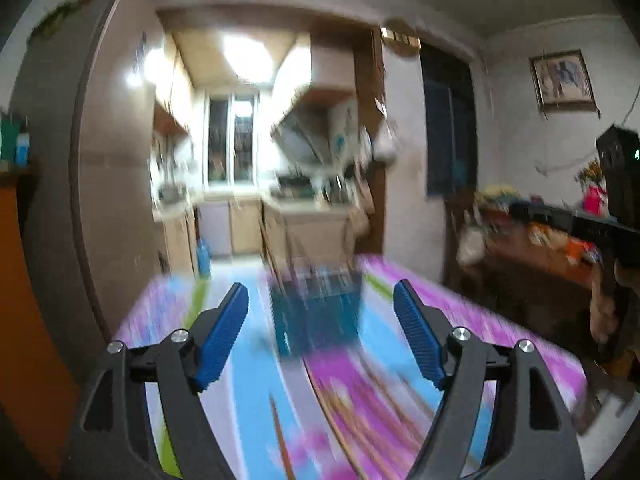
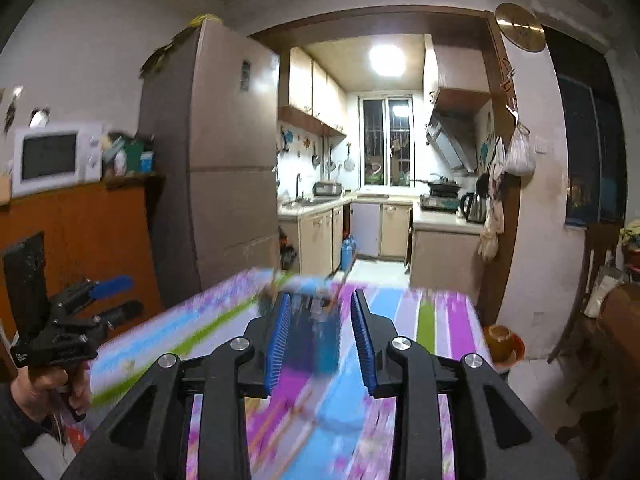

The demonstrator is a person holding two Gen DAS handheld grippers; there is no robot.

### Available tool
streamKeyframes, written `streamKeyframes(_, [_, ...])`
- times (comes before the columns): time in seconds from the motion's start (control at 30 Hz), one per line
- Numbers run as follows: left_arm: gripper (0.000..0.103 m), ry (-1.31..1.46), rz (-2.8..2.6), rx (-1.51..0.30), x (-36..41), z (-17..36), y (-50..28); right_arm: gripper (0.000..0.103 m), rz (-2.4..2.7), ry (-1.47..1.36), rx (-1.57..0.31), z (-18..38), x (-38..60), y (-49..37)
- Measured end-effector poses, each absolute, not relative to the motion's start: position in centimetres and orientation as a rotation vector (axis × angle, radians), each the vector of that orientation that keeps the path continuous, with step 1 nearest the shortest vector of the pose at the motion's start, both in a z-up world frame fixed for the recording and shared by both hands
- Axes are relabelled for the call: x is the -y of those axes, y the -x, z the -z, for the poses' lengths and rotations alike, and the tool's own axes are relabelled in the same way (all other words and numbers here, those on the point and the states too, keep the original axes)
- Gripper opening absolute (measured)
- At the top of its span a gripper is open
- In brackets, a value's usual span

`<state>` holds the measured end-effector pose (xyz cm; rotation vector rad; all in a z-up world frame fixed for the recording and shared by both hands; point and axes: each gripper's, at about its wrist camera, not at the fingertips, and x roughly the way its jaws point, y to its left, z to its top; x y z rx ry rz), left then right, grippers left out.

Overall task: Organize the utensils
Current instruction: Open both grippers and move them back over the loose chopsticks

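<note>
Your left gripper [image 1: 320, 320] has its blue pads spread wide over the table [image 1: 460, 320], with nothing between them. No writing or brand can be read anywhere: motion blur smears the near field in both views.

Take the blue holder [image 1: 316, 320] on the striped cloth as your landmark. In the left wrist view it stands just beyond the left gripper's fingertips, centred in the gap between them, and the pads do not touch it. Thin brown sticks [image 1: 276, 264], probably chopsticks, rise out of its left side and lean left. Nearer to you than the holder, long brown streaks [image 1: 360, 412] lie on the cloth; they look like more chopsticks, but the blur leaves that uncertain.

Your right gripper [image 2: 320, 332] is partly open, its pads parted by a narrow gap and pinching nothing. In the right wrist view the holder [image 2: 316, 340] shows through that gap, further along the table. Whether it stands clear of the pads you cannot tell, since its outline is smeared.

Left of the holder in the right wrist view, your hand [image 2: 44, 384] grips the left gripper's handle off the table's edge
</note>
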<state>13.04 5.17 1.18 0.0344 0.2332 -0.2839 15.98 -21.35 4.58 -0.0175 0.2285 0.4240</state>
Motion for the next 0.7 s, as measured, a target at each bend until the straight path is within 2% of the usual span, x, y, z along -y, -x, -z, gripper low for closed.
streamKeyframes(0.13, [0.072,0.010,0.307,-0.422,-4.1,7.1,-10.0,0.033,-0.419,-0.022,-0.298,2.4,21.0,-11.1])
streamKeyframes(0.23, [0.071,-0.001,0.326,-0.473,-3.1,9.9,-9.5,0.033,-0.409,-0.047,-0.364,6.9,20.4,-8.5])
streamKeyframes(0.33, [0.071,-0.020,0.336,-0.473,-2.1,11.1,-9.4,0.033,-0.408,-0.054,-0.396,9.6,19.8,-6.6])
streamKeyframes(0.7, [0.047,-0.098,0.348,-0.509,-0.5,14.9,-10.0,0.033,-0.414,-0.075,-0.469,13.9,18.0,-4.3])
